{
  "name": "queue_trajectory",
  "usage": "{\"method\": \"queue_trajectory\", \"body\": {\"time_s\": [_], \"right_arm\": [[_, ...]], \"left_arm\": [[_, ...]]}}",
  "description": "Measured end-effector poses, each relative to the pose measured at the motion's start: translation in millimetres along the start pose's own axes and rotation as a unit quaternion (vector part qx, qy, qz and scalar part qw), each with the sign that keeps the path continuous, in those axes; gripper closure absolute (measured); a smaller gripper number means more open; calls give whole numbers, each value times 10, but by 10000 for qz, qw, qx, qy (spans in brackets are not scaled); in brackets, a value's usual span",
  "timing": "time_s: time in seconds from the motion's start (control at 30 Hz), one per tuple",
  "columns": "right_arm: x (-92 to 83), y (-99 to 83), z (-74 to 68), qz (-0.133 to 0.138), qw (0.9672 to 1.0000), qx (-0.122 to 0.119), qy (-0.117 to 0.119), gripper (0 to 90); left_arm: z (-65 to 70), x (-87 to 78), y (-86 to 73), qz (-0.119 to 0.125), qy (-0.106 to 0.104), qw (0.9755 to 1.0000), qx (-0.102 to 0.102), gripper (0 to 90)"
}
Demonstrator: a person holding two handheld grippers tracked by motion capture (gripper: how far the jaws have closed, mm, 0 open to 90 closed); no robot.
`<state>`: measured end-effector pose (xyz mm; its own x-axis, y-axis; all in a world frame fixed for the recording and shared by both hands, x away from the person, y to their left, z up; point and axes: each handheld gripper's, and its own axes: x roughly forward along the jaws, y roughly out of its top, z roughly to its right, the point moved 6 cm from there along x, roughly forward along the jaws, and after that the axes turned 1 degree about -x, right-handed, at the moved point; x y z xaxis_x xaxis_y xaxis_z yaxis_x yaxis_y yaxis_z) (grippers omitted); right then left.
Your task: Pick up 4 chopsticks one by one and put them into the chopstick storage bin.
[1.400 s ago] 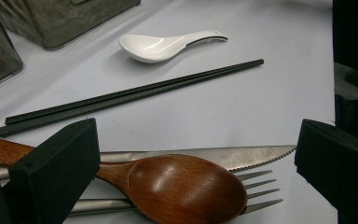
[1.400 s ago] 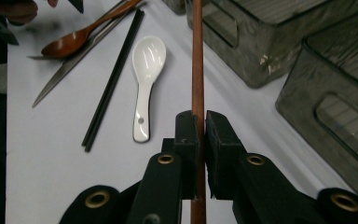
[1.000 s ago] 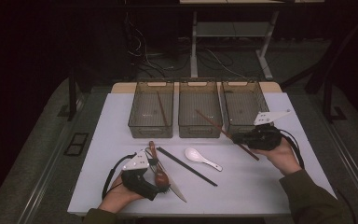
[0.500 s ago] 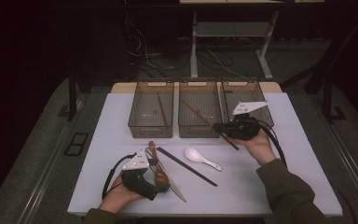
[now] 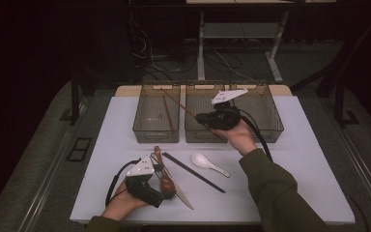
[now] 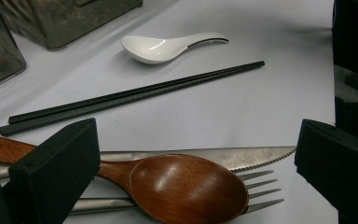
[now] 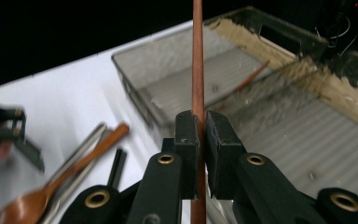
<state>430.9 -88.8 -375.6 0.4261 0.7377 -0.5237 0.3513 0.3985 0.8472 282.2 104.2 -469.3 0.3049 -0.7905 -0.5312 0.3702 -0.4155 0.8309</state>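
Observation:
My right gripper (image 5: 202,117) (image 7: 197,123) is shut on a brown wooden chopstick (image 5: 179,104) (image 7: 197,56). It hovers over the middle bin (image 5: 193,134), and the stick's far end slants out over the left bin (image 5: 142,118). A second brown chopstick (image 5: 168,116) (image 7: 251,77) lies inside that left bin. My left gripper (image 5: 168,192) (image 6: 193,140) rests low on the table, its jaws wide apart on either side of a wooden spoon (image 5: 164,181) (image 6: 186,186) without pressing it. The spoon lies on a knife (image 6: 247,155) and a fork (image 6: 261,191).
A pair of black chopsticks (image 5: 193,172) (image 6: 135,95) and a white ceramic spoon (image 5: 207,163) (image 6: 163,45) lie mid-table. The right bin (image 5: 270,118) stands behind the right hand. The white tabletop (image 5: 309,159) is bare at the right.
The right gripper has carried the brown chopstick leftward and a little up, from over the right bin to over the middle bin. The left gripper has stayed put.

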Motion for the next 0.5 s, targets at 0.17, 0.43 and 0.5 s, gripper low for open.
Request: {"method": "queue_trajectory", "body": {"time_s": [0.17,0.43,0.5], "right_arm": [[189,218,1,146,9999,77,-41,835],[521,492,16,237,9995,134,-170,835],[617,533,12,248,9994,152,-195,835]], "left_arm": [[-2,-1,2,13,2,10000,19,0],[0,-8,3,8,-26,10000,27,0],[-4,-12,1,-1,-27,10000,50,0]]}}
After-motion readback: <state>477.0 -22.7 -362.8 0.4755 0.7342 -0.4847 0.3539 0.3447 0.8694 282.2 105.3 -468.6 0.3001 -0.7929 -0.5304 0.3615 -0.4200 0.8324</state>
